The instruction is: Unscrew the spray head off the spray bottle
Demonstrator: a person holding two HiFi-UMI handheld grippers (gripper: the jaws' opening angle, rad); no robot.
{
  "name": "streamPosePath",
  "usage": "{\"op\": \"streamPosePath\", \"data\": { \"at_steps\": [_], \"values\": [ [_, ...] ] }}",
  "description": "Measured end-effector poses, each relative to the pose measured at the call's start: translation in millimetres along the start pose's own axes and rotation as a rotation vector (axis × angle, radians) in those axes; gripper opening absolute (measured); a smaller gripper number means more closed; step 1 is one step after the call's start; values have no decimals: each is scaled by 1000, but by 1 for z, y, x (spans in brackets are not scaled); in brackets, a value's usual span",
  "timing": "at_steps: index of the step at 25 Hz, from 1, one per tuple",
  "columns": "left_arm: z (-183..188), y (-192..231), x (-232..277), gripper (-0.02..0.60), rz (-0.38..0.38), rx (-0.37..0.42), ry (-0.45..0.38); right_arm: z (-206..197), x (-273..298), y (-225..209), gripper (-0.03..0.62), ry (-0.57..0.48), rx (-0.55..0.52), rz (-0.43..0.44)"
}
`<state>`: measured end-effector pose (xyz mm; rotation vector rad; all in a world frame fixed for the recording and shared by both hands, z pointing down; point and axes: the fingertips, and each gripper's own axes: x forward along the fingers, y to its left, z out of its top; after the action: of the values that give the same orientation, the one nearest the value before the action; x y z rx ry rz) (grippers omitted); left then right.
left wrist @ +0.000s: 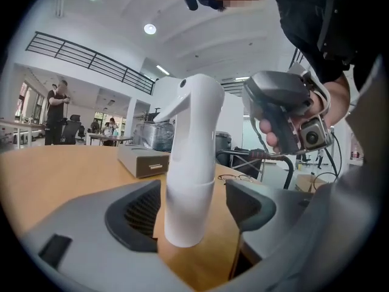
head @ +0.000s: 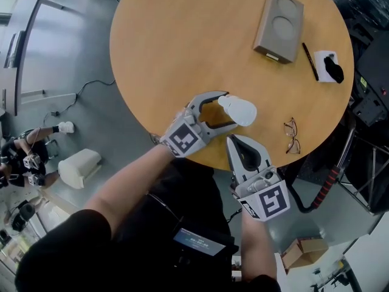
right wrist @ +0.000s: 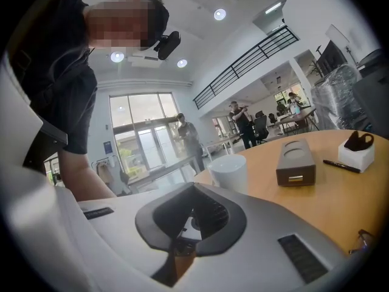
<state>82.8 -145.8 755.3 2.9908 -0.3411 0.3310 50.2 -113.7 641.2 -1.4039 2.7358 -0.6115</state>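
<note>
Table (head: 182, 53): round, light wood top
Spray bottle (head: 240, 109): white; stands upright close to the near edge
Box (head: 279, 26): grey, two round hollows in its top; far side
Pen (head: 310, 61): black; just right of the box
Block (head: 322, 62): small, white; beside the pen
Glasses (head: 292, 136): near the right edge; apart from the rest

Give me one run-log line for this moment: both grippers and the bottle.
left gripper: open, around spray bottle, no contact | right gripper: shut, empty | bottle: upright on table, spray head on
</note>
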Motion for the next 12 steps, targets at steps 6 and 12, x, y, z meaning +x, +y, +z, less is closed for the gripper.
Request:
{"op": "streamPosePath", "data": {
  "at_steps": [6,12],
  "values": [
    [-6,2,19,351,-4,13,-5,-10,-5,-5,-5,6,8,-14],
    [-9,3,34,351,-8,19,-18,-18,-10,-10,-5,6,17,-25]
  ]
}}
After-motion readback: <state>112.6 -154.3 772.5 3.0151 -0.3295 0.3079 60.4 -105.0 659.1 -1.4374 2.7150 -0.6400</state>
